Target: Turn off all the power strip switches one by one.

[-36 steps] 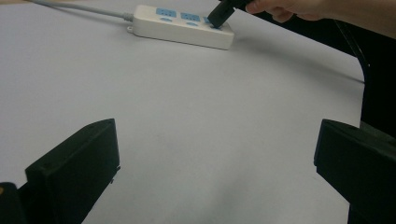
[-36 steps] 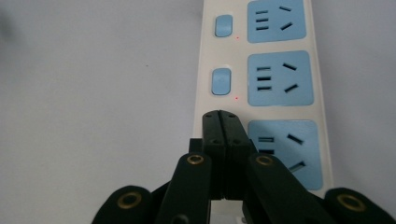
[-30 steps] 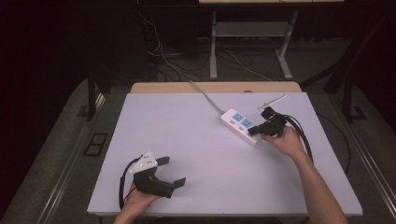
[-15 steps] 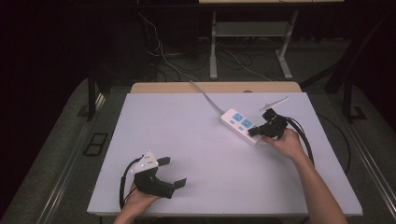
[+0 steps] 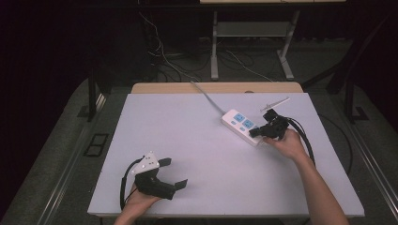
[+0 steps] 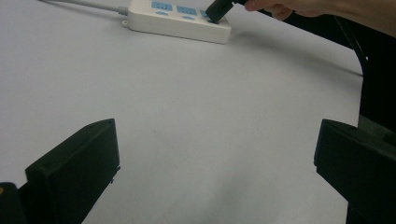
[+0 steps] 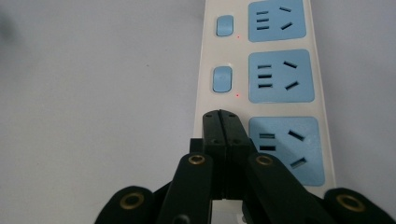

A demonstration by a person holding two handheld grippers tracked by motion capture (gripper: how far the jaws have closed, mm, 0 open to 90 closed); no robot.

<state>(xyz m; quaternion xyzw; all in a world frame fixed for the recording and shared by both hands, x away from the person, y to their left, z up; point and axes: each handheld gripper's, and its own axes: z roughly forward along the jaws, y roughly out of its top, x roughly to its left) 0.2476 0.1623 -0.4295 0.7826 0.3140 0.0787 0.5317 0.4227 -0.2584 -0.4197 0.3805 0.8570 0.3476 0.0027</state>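
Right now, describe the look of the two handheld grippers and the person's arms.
Both grippers are black with two flat-sided jaws. The left gripper carries a grey three-cornered plate and a looping black cable. The right gripper shows brass-coloured rivets and trails black cables. Both forearms are bare, no sleeves.

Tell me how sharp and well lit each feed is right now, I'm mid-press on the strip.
High view: table evenly lit, surroundings dark. Left gripper view: power strip soft, its shadow faint. Right gripper view: sockets and switches crisp, right gripper tips sharp, no glare.
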